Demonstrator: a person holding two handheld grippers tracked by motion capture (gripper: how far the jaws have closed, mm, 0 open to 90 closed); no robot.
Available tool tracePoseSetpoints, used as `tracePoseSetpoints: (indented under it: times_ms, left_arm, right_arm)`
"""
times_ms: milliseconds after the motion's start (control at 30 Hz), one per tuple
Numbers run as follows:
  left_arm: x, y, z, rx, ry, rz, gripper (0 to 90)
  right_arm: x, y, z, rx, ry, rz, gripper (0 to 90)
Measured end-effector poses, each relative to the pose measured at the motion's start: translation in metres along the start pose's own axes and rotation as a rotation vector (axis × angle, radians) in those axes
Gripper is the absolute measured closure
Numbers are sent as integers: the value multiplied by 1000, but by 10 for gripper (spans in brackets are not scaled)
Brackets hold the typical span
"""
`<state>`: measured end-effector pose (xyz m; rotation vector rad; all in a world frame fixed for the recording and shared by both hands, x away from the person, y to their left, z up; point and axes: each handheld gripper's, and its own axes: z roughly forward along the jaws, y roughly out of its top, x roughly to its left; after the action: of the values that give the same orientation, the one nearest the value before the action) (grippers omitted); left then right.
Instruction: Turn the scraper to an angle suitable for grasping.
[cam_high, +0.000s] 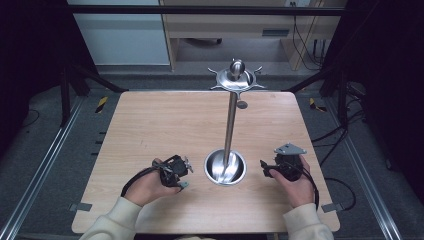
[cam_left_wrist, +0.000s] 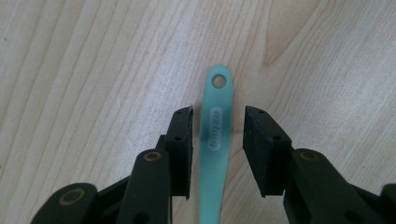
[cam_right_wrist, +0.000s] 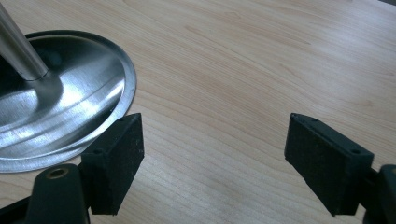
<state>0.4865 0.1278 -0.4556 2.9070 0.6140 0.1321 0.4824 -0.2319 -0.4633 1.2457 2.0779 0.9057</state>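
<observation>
Our left claw (cam_left_wrist: 218, 140) stands open astride the teal handle (cam_left_wrist: 215, 154) lying on the counter (cam_left_wrist: 93, 70), pads clear of it. Our right claw (cam_right_wrist: 212, 163) gapes empty beside the steel stand's base (cam_right_wrist: 70, 116)

The teal handle (cam_left_wrist: 214, 154) runs off the bottom edge of the left gripper view, so its working end is unseen. In the high view the left gripper (cam_high: 176, 172) covers most of it; only a small grey bit shows there, too small to identify. The metal stand's base (cam_right_wrist: 56, 121) is cut by the left edge of the right gripper view, and its pole (cam_right_wrist: 18, 46) leaves at the top.
</observation>
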Motion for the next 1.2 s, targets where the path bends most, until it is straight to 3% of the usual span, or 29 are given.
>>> tracePoseSetpoints:
  times_ms: [533,967,1200]
  left_arm:
    - [4,5,3,53,1,18,692]
    - [5,8,8,66,-13,36,732]
    - [6,7,8,61,-25,31,737]
  right_arm:
    - [-1,-1,-1,-5,1,10,201]
    - [-4,-1,-4,-17,-9,29,206]
    - [-3,0,-4,-22,-9,16,210]
